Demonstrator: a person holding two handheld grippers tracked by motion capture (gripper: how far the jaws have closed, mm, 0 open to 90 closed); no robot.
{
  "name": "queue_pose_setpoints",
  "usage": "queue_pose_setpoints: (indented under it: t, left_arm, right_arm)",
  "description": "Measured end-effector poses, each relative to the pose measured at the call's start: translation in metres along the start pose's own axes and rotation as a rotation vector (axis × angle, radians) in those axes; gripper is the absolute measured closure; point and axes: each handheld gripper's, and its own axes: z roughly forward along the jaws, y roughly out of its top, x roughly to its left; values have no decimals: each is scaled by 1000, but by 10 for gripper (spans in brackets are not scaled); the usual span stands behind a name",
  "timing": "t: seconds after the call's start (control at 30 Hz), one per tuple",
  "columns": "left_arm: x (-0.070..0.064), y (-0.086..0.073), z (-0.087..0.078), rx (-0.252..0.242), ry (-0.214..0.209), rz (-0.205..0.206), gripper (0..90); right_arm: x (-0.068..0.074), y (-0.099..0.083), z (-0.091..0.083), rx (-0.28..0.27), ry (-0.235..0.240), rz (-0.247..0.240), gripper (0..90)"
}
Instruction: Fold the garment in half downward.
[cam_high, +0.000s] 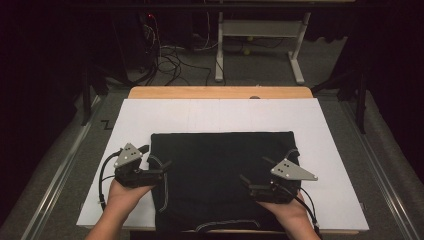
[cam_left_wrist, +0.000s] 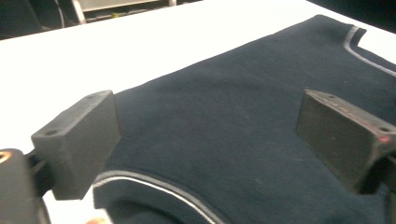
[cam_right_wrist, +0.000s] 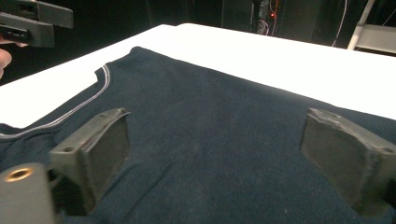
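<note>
A dark navy garment (cam_high: 220, 175) with pale piping along its armholes lies flat on the white board (cam_high: 220, 115). My left gripper (cam_high: 161, 167) rests at the garment's left edge, jaws wide apart with nothing between them. In the left gripper view the garment (cam_left_wrist: 243, 121) spreads out between the two black pads (cam_left_wrist: 77, 142). My right gripper (cam_high: 252, 181) sits over the garment's right part, also open and empty. Under its pads (cam_right_wrist: 91, 151) the garment (cam_right_wrist: 215, 140) lies flat in the right gripper view, and the left gripper (cam_right_wrist: 35, 21) shows far off at the top left.
The board lies on a wooden table (cam_high: 220, 92). Behind the table stand a white metal frame (cam_high: 260, 35) and a tangle of cables (cam_high: 170, 60) on the grey floor. Metal rails (cam_high: 60, 170) run along both sides of the table.
</note>
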Motion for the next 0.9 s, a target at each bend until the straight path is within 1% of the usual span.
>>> queue_pose_setpoints:
  t: [0.03, 0.1, 0.23, 0.4, 0.5, 0.67, 0.8, 0.9]
  left_arm:
    - [2, 0, 1, 1, 6, -3, 6]
    - [7, 1, 2, 2, 8, -14, 0]
    - [17, 0, 3, -3, 10, -31, 0]
    - [28, 2, 4, -8, 19, -64, 0]
    - [35, 4, 4, -7, 29, -82, 0]
    - [49, 7, 3, -7, 50, -103, 0]
    - [60, 11, 3, -10, 60, -134, 0]
    - [66, 16, 3, -11, 58, -136, 0]
  right_arm:
    - [1, 1, 3, 1, 0, 3, 47]
    - [2, 2, 7, 3, -6, 5, 1]
    - [6, 5, 14, 4, -5, -2, 1]
    - [12, 8, 20, 10, 7, -15, 1]
    - [18, 10, 24, 17, 9, -25, 1]
    - [27, 14, 29, 9, 27, -35, 1]
    - [34, 14, 34, 17, 40, -43, 1]
    - [38, 12, 38, 27, 52, -48, 1]
